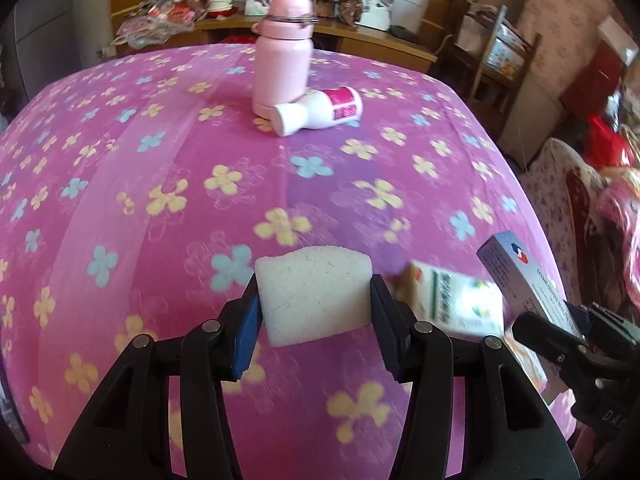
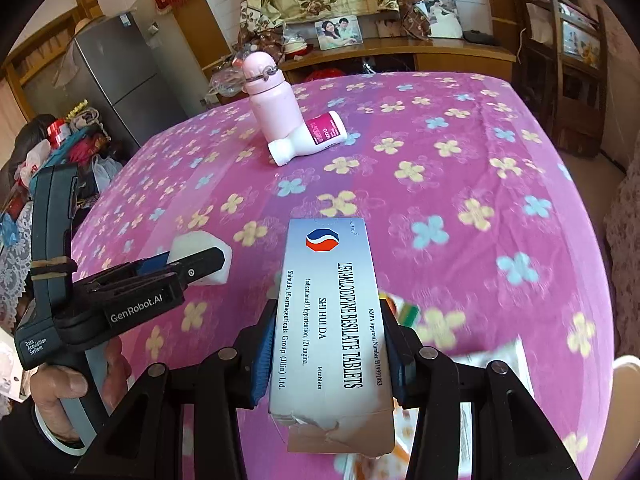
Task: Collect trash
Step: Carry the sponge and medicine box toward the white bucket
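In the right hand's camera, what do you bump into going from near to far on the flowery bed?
Tablet box in the right tongs → white bottle lying down → pink bottle standing behind it.

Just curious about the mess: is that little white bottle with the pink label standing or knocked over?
Knocked over. The white bottle lies on its side, cap toward the camera, against the upright pink flask.

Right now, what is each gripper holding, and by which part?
The left gripper clamps the white foam block by its two side faces. The right gripper clamps the tablet box across its long edges, near the torn end.
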`<state>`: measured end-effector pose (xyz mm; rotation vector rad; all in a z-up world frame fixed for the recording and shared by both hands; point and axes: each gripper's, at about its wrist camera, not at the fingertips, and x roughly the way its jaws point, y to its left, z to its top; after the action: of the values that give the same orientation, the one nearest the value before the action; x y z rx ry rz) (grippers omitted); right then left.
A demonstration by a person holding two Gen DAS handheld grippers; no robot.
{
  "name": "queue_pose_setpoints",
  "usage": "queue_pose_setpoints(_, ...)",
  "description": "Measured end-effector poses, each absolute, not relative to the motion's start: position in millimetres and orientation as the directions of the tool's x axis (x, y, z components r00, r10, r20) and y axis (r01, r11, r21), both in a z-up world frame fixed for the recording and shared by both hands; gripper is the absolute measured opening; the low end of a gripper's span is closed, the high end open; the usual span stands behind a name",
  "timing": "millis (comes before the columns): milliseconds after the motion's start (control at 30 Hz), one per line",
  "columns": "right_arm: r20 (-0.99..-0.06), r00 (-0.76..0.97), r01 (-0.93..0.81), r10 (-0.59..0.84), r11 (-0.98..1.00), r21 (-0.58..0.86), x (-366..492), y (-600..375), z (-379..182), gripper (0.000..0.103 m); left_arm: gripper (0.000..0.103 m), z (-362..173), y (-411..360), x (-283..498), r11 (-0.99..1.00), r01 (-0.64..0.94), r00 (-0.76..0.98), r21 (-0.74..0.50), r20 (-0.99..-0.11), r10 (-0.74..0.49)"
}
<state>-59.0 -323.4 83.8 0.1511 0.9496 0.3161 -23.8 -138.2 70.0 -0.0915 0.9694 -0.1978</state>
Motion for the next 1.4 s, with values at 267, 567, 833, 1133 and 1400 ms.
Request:
queue_pose_setpoints(267, -0.758, 0.576, -0.159, 0.304, 0.952, 0.262, -103, -347, 94, 0.045, 0.049, 81, -172, -65, 0.970, 0.206, 0.569, -0.129, -0.790, -0.226)
queue_pose_setpoints(567, -0.746, 0.611, -0.099, 0.267, 0.960, 0.263, -143, -378, 101, 0.045, 0.049, 93, -214, -98, 0.952, 0.288, 0.584, -0.109, -0.768, -0.265)
queue_pose_setpoints(833, -0.746, 0.625, -0.013, 0.230, 0.958, 0.285, -171, -416, 98, 0.045, 0.049, 95, -258, -115, 0.928, 0.360, 0.571, -0.097, -0.764, -0.302)
queue_pose_setpoints(1133, -0.748, 0.639, 0.081, 0.181, 0.951, 0.300, -199, -459, 95, 0.045, 0.049, 95, -304, -128, 0.896, 0.435, 0.546, -0.093, -0.764, -0.344)
queue_pose_setpoints(1400, -0.751, 0.649, 0.168, 0.120, 0.940, 0.296, -223, -501, 94, 0.045, 0.049, 93, -349, -142, 0.860, 0.504, 0.518, -0.080, -0.769, -0.375)
